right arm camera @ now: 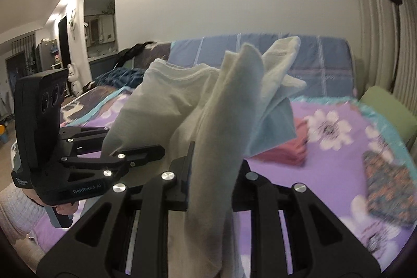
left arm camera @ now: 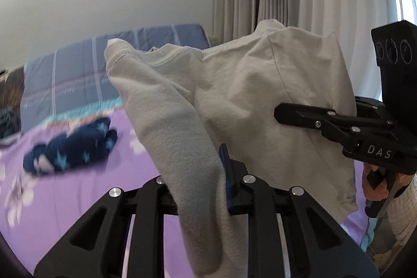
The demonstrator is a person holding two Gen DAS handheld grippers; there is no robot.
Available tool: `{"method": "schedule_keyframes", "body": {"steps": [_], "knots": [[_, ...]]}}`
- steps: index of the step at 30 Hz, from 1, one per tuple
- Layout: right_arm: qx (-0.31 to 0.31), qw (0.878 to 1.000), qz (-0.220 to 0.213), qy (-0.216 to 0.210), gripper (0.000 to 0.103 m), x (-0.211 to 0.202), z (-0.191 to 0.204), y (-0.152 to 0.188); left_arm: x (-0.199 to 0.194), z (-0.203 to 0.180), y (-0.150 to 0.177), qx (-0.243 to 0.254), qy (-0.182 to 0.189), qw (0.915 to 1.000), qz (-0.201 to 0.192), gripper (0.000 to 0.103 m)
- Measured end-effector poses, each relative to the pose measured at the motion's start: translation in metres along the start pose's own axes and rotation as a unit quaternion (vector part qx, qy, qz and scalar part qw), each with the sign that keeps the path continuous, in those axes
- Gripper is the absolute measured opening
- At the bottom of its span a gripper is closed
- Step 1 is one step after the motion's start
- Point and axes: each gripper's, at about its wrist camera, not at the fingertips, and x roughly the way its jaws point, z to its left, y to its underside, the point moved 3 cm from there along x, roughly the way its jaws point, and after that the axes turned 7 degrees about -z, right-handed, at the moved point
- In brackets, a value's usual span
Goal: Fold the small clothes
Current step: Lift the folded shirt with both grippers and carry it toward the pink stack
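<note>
From my left wrist, the left gripper (left arm camera: pixel 200 181) has its fingers clamped on a sleeve of the cream sweatshirt (left arm camera: pixel 247 95), held aloft ahead of them; from my right wrist, the right gripper (right arm camera: pixel 216 168) likewise pinches the sweatshirt's cloth above the purple bed (right arm camera: pixel 338 160)
</note>
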Motion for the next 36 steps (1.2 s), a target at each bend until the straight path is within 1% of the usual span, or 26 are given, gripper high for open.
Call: {"method": "schedule_keyframes", "body": {"steps": [3, 4, 7, 12, 13, 15, 16, 18, 21, 24, 30, 32, 33, 34, 35, 36], "knots": [[-0.002, 1.000, -0.015, 0.017, 0.019, 0.006, -0.019, -0.028, 0.020, 0.000, -0.038, 0.008, 0.000, 0.9998, -0.016, 0.021], [-0.001, 1.000, -0.021, 0.021, 0.019, 0.010, -0.028, -0.040, 0.029, 0.002, -0.053, 0.008, -0.002, 0.9997, -0.023, 0.021], [0.011, 0.999, -0.035, 0.032, 0.019, 0.029, -0.057, -0.071, 0.054, 0.005, -0.085, 0.009, -0.007, 0.9993, -0.035, 0.021], [0.023, 0.997, -0.052, 0.053, 0.019, 0.068, -0.101, -0.104, 0.098, 0.011, -0.124, 0.030, -0.027, 0.9980, -0.049, 0.021], [0.031, 0.996, -0.053, 0.058, 0.019, 0.078, -0.112, -0.108, 0.111, 0.013, -0.133, 0.037, -0.032, 0.9975, -0.052, 0.020], [0.041, 0.995, -0.055, 0.066, 0.019, 0.095, -0.129, -0.113, 0.127, 0.016, -0.143, 0.045, -0.037, 0.9970, -0.052, 0.020], [0.047, 0.995, -0.056, 0.069, 0.019, 0.105, -0.138, -0.116, 0.140, 0.018, -0.147, 0.051, -0.043, 0.9965, -0.051, 0.020], [0.059, 0.994, -0.055, 0.071, 0.018, 0.124, -0.155, -0.120, 0.156, 0.022, -0.149, 0.061, -0.051, 0.9957, -0.047, 0.020], [0.069, 0.993, -0.048, 0.078, 0.018, 0.150, -0.171, -0.123, 0.189, 0.031, -0.145, 0.071, -0.066, 0.9946, -0.038, 0.020], [0.070, 0.993, -0.036, 0.085, 0.018, 0.183, -0.185, -0.117, 0.220, 0.044, -0.137, 0.060, -0.075, 0.9951, -0.023, 0.020], [0.082, 0.992, -0.001, 0.099, 0.018, 0.251, -0.211, -0.092, 0.278, 0.069, -0.116, 0.041, -0.092, 0.9949, 0.005, 0.020], [0.086, 0.991, 0.012, 0.106, 0.018, 0.275, -0.220, -0.081, 0.299, 0.080, -0.103, 0.035, -0.104, 0.9938, 0.018, 0.020], [0.088, 0.990, 0.019, 0.107, 0.018, 0.286, -0.223, -0.076, 0.314, 0.087, -0.093, 0.032, -0.118, 0.9921, 0.029, 0.021], [0.091, 0.989, 0.036, 0.108, 0.022, 0.303, -0.229, -0.066, 0.326, 0.094, -0.084, 0.031, -0.130, 0.9901, 0.044, 0.023], [0.095, 0.987, 0.055, 0.113, 0.026, 0.316, -0.234, -0.057, 0.338, 0.101, -0.072, 0.029, -0.143, 0.9874, 0.063, 0.029], [0.102, 0.983, 0.080, 0.129, 0.037, 0.330, -0.241, -0.044, 0.351, 0.107, -0.058, 0.026, -0.154, 0.9839, 0.087, 0.033]]}}
